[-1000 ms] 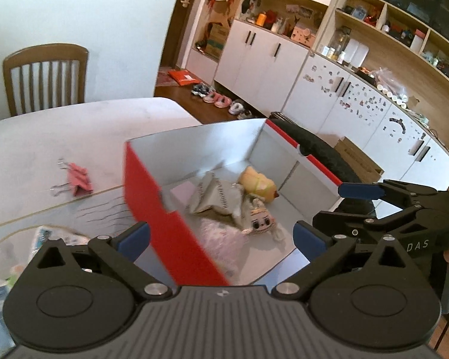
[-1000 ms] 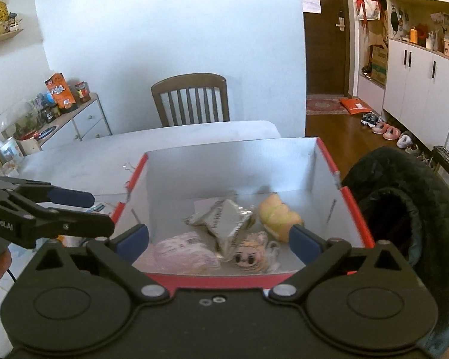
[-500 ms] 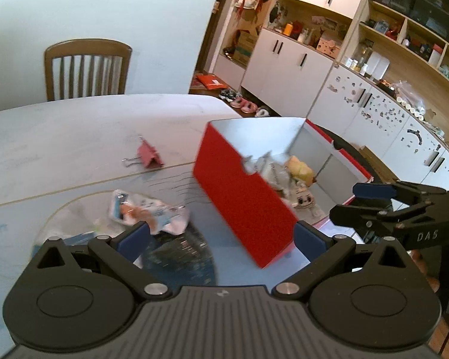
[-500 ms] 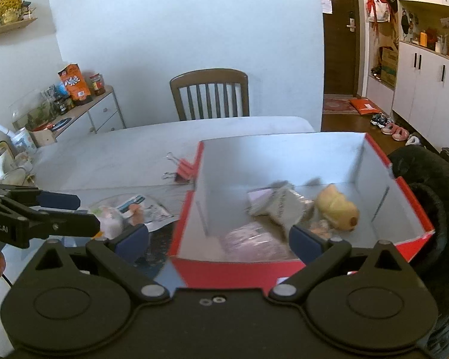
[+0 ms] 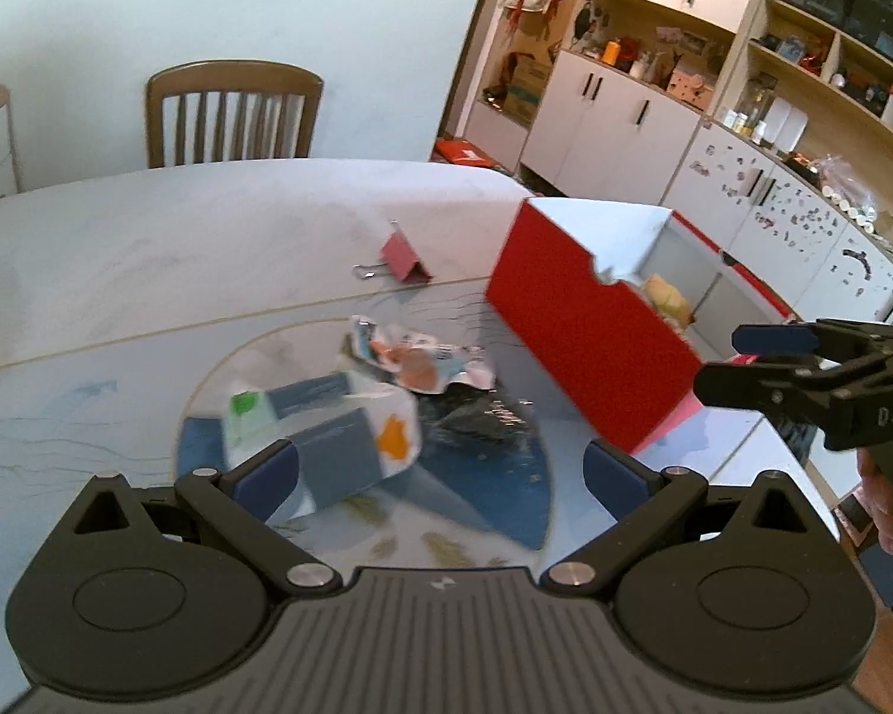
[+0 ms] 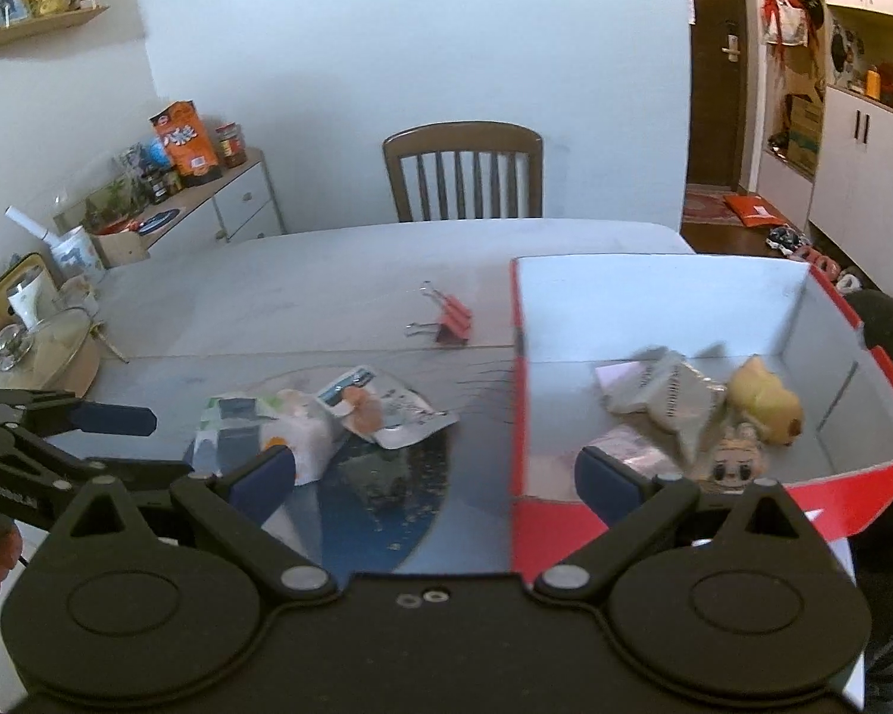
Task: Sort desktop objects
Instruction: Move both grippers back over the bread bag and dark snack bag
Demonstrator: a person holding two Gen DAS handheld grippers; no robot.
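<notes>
Swung away from the red box (image 5: 589, 351), both spread, empty fingers (image 5: 265, 476) now frame seemingly snack packets (image 5: 411, 357).

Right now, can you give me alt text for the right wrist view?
An open hand-held gripper hovers over a table, empty. Ahead sit loose packets and a red binder clip; right, a red box holds a yellow toy.

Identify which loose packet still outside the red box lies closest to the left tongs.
The white tissue pack with the orange and green marks: it sits right at the open left tongs, while the crinkled foil snack packet lies farther off, toward the red box.
</notes>
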